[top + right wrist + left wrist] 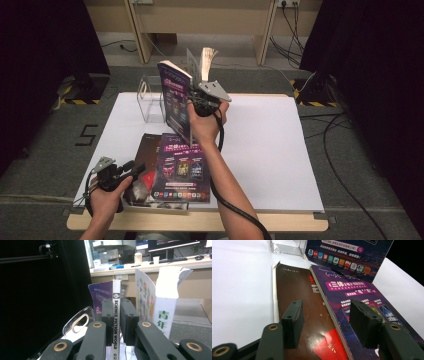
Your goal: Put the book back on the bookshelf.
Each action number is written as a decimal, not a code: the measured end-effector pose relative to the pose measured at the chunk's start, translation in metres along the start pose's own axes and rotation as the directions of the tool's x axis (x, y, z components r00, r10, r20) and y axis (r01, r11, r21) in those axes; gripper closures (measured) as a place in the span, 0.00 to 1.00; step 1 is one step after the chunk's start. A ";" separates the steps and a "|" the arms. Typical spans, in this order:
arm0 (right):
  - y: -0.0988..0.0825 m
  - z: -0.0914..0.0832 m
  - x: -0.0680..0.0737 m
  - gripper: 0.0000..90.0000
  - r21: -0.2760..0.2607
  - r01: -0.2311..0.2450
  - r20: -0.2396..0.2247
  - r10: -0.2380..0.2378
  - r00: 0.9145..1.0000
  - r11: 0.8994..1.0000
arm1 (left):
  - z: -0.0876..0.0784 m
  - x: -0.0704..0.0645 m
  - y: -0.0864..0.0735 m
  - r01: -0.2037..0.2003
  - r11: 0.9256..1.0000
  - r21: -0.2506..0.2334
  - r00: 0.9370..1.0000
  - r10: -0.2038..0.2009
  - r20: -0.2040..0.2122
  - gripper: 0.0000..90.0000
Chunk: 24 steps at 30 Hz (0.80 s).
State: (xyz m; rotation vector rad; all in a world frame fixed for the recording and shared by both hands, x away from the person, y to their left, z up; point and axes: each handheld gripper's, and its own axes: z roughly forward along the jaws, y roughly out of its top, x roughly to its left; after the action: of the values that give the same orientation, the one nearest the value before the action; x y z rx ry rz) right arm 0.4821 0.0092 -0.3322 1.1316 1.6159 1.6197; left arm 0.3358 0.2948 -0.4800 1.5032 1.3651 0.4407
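A person is sitting at a white table (pixel 280 150), working a two-jaw gripper in each hand.

Three magazines with covers are showing in the high view. One purple magazine (pixel 175 100) is standing on edge near the table's middle, its long axis running up and down, its cover facing left and its spine facing the person. A second purple magazine (pixel 181 170) is lying flat near the front edge, long axis running away from the person. A brown magazine (pixel 145 170) is lying flat just left of it, partly tucked under it, pointing the same way.

The right gripper (pixel 197 97) is clamping the upright magazine by its spine. In the right gripper view both pads are pressing on that spine (pixel 116 315), which reads "SCIENCE FICTION WORLD" from top to bottom. Beside it, to the right, another white-backed publication (pixel 162 305) is standing upright with its pages fanning open at the top.

The left gripper (pixel 137 172) is hanging low over the brown magazine, its jaws standing apart with nothing between them. In the left gripper view the pads are framing the seam between the brown magazine (pixel 299 295) and the flat purple one (pixel 352 295).

One clear plastic stand (pixel 150 102) is sitting just behind and left of the upright magazine. Whether anything is inside it cannot be told.
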 end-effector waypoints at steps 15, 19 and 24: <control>0.003 -0.003 -0.001 0.80 0.072 0.010 -0.064 -0.005 0.998 0.997 | 0.001 -0.001 0.000 -0.003 1.000 0.001 1.000 0.003 0.001 0.49; 0.008 0.002 -0.002 0.79 0.093 0.009 -0.068 -0.003 0.998 0.996 | 0.001 -0.001 0.000 -0.002 1.000 0.004 1.000 0.002 0.001 0.49; 0.016 0.011 0.001 0.76 0.135 0.034 -0.070 -0.024 0.997 0.990 | 0.001 -0.001 0.000 0.000 1.000 0.004 1.000 0.000 0.001 0.49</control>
State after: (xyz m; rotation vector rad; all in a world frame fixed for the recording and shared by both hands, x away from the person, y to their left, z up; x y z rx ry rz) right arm 0.4941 0.0140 -0.3171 1.1256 1.8019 1.5650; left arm 0.3364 0.2933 -0.4804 1.5066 1.3655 0.4376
